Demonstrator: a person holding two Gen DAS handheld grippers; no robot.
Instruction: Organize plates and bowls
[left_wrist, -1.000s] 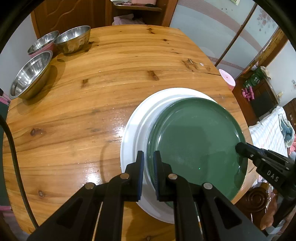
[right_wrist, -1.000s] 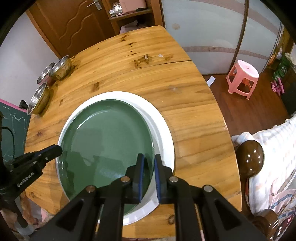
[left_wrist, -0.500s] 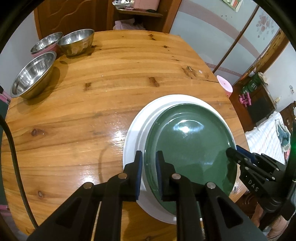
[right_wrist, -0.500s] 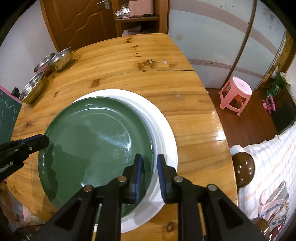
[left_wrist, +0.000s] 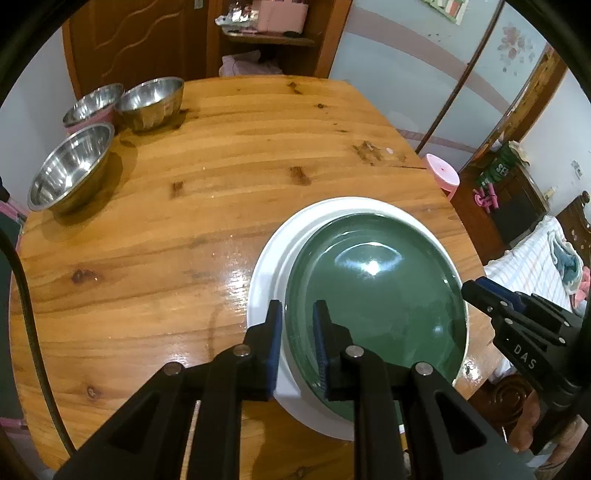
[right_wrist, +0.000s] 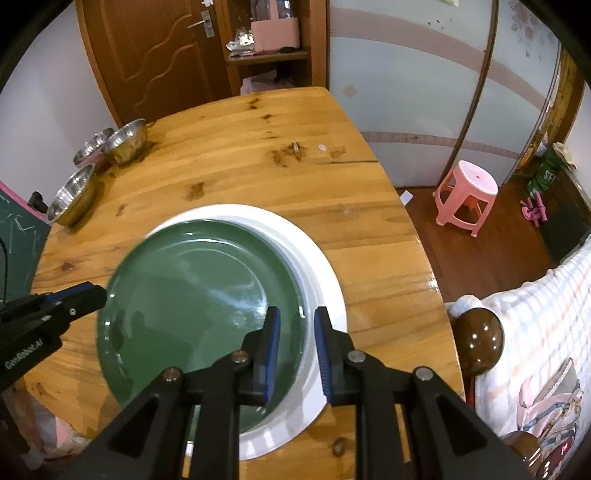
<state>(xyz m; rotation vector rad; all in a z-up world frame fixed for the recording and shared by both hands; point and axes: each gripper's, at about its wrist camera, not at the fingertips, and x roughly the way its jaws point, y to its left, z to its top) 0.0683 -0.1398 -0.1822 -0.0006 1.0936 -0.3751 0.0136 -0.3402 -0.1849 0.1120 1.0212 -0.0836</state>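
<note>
A green plate (left_wrist: 373, 306) lies on a larger white plate (left_wrist: 269, 266) near the table's right edge. My left gripper (left_wrist: 297, 325) straddles the green plate's left rim with its jaws slightly apart. My right gripper (right_wrist: 297, 332) straddles the green plate's (right_wrist: 199, 306) right rim over the white plate (right_wrist: 321, 273), jaws slightly apart too. Each gripper shows in the other's view, the right one (left_wrist: 476, 291) and the left one (right_wrist: 92, 295). Three steel bowls (left_wrist: 70, 170) stand at the far left; they also show in the right wrist view (right_wrist: 74, 199).
The round wooden table (left_wrist: 207, 173) has bare wood between the plates and the bowls. A pink stool (right_wrist: 465, 192) stands on the floor to the right, a bed (right_wrist: 535, 332) with a wooden post (right_wrist: 480, 339) is close by.
Both grippers have opened slightly and pulled back from the green plate's rim. The green plate has settled lower onto the white plate.
</note>
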